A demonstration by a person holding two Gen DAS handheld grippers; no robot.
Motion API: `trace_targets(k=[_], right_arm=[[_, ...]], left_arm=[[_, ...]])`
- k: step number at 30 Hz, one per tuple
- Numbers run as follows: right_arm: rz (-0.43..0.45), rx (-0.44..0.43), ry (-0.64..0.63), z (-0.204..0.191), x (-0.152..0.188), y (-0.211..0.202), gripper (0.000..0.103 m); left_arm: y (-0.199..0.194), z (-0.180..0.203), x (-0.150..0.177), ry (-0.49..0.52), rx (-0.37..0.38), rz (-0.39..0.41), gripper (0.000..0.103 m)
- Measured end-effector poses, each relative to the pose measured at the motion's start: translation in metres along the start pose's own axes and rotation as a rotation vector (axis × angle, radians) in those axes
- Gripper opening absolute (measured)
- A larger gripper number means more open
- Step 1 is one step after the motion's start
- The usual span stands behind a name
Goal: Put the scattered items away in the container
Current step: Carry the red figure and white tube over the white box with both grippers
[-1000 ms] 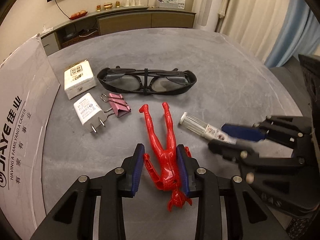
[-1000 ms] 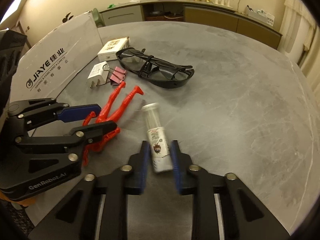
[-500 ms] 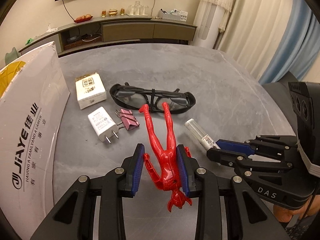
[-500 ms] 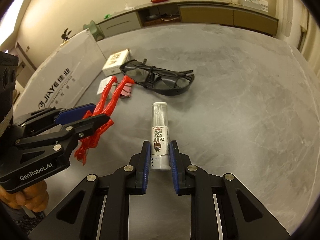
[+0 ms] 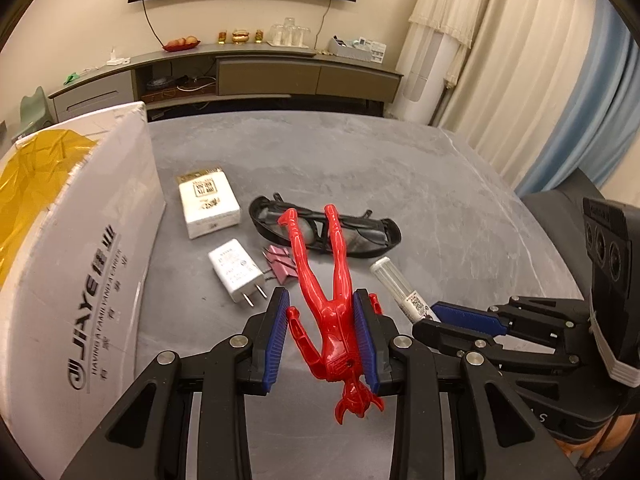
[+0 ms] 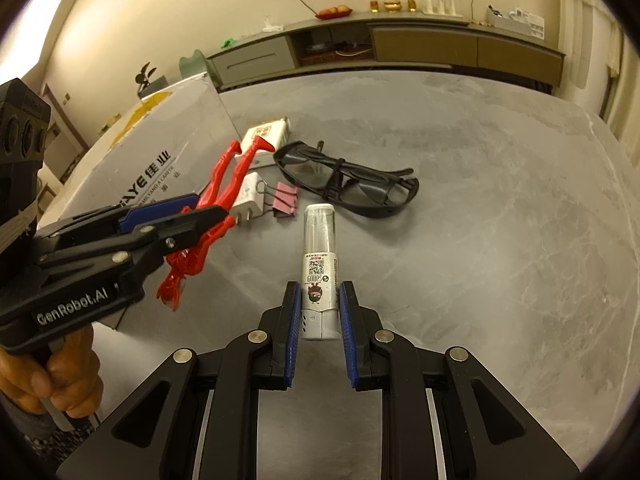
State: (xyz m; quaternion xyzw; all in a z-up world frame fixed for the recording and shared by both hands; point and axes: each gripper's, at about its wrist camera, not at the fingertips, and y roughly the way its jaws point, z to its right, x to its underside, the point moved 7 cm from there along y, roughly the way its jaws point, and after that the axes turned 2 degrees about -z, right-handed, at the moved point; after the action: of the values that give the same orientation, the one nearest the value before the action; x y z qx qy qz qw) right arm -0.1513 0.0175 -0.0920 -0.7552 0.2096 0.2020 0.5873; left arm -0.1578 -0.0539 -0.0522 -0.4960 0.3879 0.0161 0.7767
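Note:
My left gripper (image 5: 320,296) is shut on a red toy figure (image 5: 334,320), which hangs head down above the grey table (image 5: 360,160) with its legs pointing forward. My right gripper (image 6: 320,288) is shut on the base of a clear glue tube (image 6: 319,248) with a white label, also held off the table. The white cardboard box (image 5: 80,260) with a yellow lining (image 5: 32,168) stands open at the left. In the right wrist view the left gripper (image 6: 192,208) holds the figure (image 6: 224,184) beside the box (image 6: 160,160).
Black glasses (image 5: 360,236), a white charger plug (image 5: 236,270), a pink binder clip (image 5: 280,266) and a small white packet (image 5: 208,200) lie on the table next to the box. A hand (image 6: 60,376) grips the left handle. A sideboard (image 5: 280,76) stands beyond the table.
Both grippers have risen off the table, the left with the red figure and the right with the tube. The box's open top has come into view.

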Motion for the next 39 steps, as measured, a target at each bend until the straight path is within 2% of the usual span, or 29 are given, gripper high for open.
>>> trace_targets(k=[17,28,39], right_arm=[[0.038,-0.01,-0.05,-0.03,-0.007,-0.013,0.02],[0.091,-0.036,-0.08,-0.075,-0.021,-0.03,0.02],[0.142,-0.043,-0.11,-0.116,-0.05,-0.048,0.02]], left_arm=[[-0.027,-0.018,-0.015,-0.048,-0.004,0.062,0.034],[-0.057,-0.045,-0.026,-0.108,-0.004,0.124,0.034],[-0.091,-0.072,-0.036,-0.165,-0.004,0.193,0.034]])
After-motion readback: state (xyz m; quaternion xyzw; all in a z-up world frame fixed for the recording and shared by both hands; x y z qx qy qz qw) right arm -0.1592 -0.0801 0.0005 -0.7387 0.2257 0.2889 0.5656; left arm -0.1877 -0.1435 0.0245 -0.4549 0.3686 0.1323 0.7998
